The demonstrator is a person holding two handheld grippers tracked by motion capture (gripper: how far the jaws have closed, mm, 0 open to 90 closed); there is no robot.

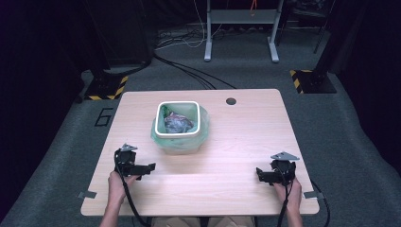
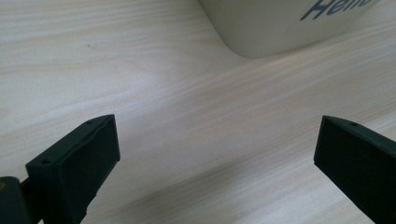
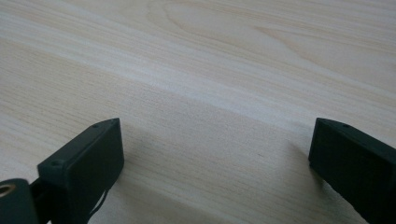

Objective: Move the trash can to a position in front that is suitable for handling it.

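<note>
Standing on the far-middle part of the worktop (image 1: 227, 156): one small white waste bin (image 1: 177, 125), squarish with rounded corners, lined with a pale green translucent bag (image 1: 202, 135) whose slack bulges out below the rim on all sides. Inside lies crumpled dark grey-blue rubbish (image 1: 178, 123), with glints of shine.

Left claw (image 1: 146, 168): held low at the near left of the worktop, jaws spread wide with nothing between them, pointing right; the bin sits just beyond it, near but apart. Right claw (image 1: 261, 174): held low at the near right, jaws likewise spread wide and bare, pointing left; well apart from the bin.

The left gripper view gives a close look at a cream-white rounded lower corner of the bin (image 2: 280, 23) resting on the pale wood, with part of dark lettering on its wall, too cropped to read. The right gripper view gives bare wood grain between its jaws. The high view alone gives the bag, the contents and the rim.

Worktop edges: a round cable hole (image 1: 231, 101) near the far edge, right of the bin. Bare wood lies between the two claws and across the whole right half.
</note>
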